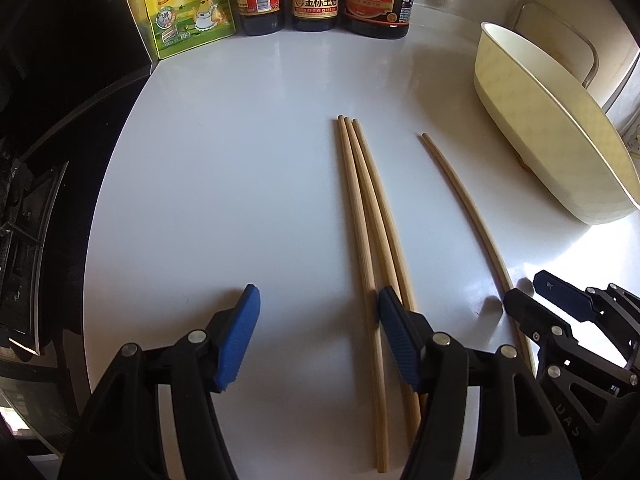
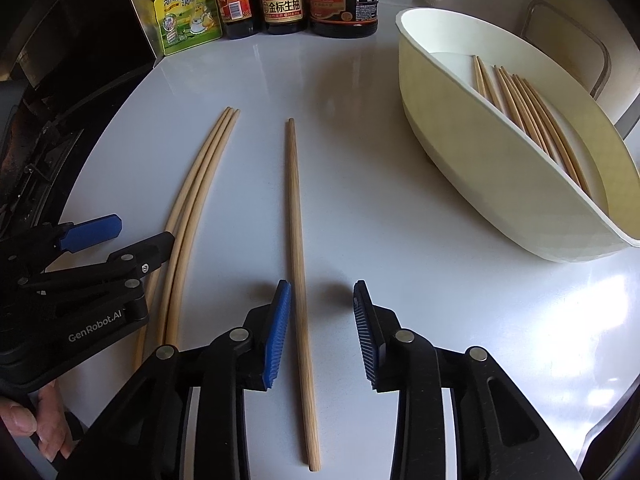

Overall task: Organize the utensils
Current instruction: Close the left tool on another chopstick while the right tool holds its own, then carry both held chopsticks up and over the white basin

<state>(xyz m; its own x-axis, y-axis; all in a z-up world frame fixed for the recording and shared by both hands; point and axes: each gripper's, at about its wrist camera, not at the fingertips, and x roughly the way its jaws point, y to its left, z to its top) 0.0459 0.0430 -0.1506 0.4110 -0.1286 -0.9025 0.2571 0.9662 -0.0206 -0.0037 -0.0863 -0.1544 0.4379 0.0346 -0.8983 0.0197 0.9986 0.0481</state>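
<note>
Left gripper (image 1: 318, 336): fingers spread wide, clamped on nothing, low over the white countertop (image 1: 240, 184); right-hand pad (image 1: 394, 336) lying over the bundle of three chopsticks (image 1: 368, 220), left-hand pad well clear on bare counter. Same gripper at the left edge of the right wrist view (image 2: 120, 236), fingers parted, a hand (image 2: 28, 424) on its grip.

Right gripper (image 2: 322, 332): fingers apart, gripping nothing, straddling the single chopstick (image 2: 298, 248), which runs close beside the left-hand pad (image 2: 276, 336). Whether that pad touches the stick: cannot tell. Seen from the left wrist (image 1: 528, 300), close by the near end of that same lone stick (image 1: 464, 196).

Bundle of three (image 2: 192, 208) just left of the single stick, tips together, pointing away toward the bottles.

Further right, a cream oval tray (image 2: 480, 168) on the counter, several chopsticks (image 2: 532, 112) lying lengthwise inside.

Along the back edge: yellow-green seasoning pouch (image 2: 188, 16), then three dark sauce bottles (image 2: 284, 0) in a row.
</note>
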